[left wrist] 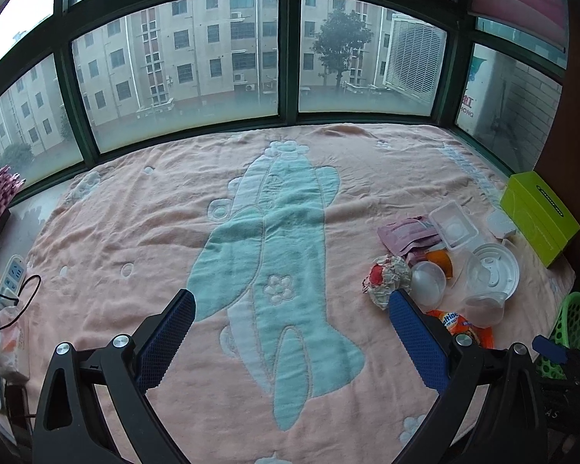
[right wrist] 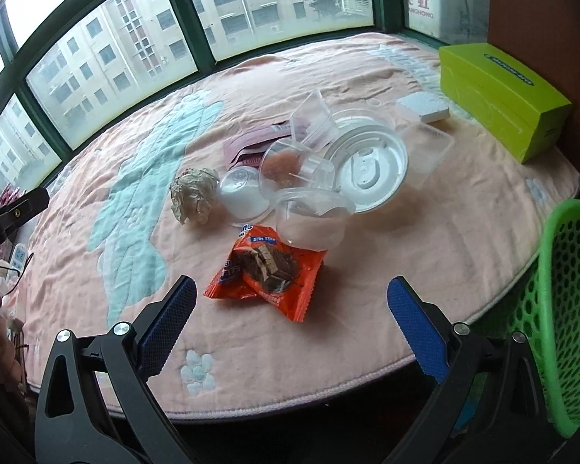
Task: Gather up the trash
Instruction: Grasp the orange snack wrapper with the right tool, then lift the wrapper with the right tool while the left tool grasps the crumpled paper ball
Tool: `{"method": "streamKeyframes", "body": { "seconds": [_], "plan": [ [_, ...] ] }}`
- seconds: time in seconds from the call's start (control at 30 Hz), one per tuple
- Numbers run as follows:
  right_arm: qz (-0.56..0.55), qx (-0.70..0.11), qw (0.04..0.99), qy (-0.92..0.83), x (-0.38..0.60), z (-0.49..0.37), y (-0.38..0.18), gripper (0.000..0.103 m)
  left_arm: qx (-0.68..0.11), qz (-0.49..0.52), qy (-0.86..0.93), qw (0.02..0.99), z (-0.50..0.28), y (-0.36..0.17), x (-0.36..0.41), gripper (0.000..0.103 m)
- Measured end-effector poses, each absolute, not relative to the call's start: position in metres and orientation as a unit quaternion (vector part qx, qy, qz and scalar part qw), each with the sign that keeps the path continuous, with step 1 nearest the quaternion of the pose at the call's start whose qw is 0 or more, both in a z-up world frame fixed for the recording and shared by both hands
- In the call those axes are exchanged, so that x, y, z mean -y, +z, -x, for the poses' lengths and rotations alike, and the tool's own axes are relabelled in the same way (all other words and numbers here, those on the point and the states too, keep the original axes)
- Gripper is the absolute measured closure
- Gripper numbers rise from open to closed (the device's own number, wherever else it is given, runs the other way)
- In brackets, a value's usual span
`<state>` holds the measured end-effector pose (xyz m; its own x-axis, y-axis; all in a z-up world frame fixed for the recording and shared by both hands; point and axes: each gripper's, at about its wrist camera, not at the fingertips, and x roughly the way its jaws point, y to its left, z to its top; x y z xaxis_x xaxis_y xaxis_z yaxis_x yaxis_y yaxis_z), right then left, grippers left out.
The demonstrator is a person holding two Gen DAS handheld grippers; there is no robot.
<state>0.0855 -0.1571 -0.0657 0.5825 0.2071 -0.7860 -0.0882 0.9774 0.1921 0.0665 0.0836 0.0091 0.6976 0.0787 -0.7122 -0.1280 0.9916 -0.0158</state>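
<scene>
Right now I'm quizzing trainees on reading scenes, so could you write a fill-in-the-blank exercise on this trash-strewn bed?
1. The orange snack wrapper lies on a blanket coloured ____.
2. Both the left claw and the right claw have jaws that are ____.
3. The perforated plastic basket at the bed's edge is coloured ____.
4. The crumpled paper ball lies beside a cluster of clear plastic ____.

Missing words: pink; open; green; containers

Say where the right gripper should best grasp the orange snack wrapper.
Probably its raised, crumpled middle: the orange snack wrapper lies flat on the blanket, just ahead of the open right gripper. Come straight down from above, fingers straddling its width.
</scene>
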Motion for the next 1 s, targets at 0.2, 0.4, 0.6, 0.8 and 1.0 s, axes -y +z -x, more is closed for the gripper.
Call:
{"method": "streamKeyframes", "body": {
  "seconds": [0.2, 0.4, 0.6, 0.8, 1.0],
  "plan": [
    [-0.067, -0.472, 0.876, 0.068, 0.14, -0.111, -0.088, 0.009, -0.391, 0.04, 0.058, 0.918, -0.073, -0.002, -0.097, 0.006],
    [-0.056, -0.486, 0.871, 0.051, 0.126, -0.128, -0.106, 0.01, -0.4, 0.046, 0.058, 0.913, -0.079, -0.009, -0.104, 0.006],
    [-0.041, -0.5, 0.864, 0.045, 0.124, -0.129, -0.118, 0.027, -0.411, 0.048, 0.036, 0.91, -0.091, -0.018, -0.097, 0.006],
    [-0.04, -0.489, 0.87, 0.059, 0.131, -0.113, -0.11, 0.033, -0.424, 0.036, -0.014, 0.905, -0.11, -0.03, -0.072, 0.006],
    [-0.06, -0.483, 0.87, 0.076, 0.148, -0.094, -0.097, 0.033, -0.445, 0.029, -0.067, 0.892, -0.139, -0.052, -0.042, 0.008]
  ]
}}
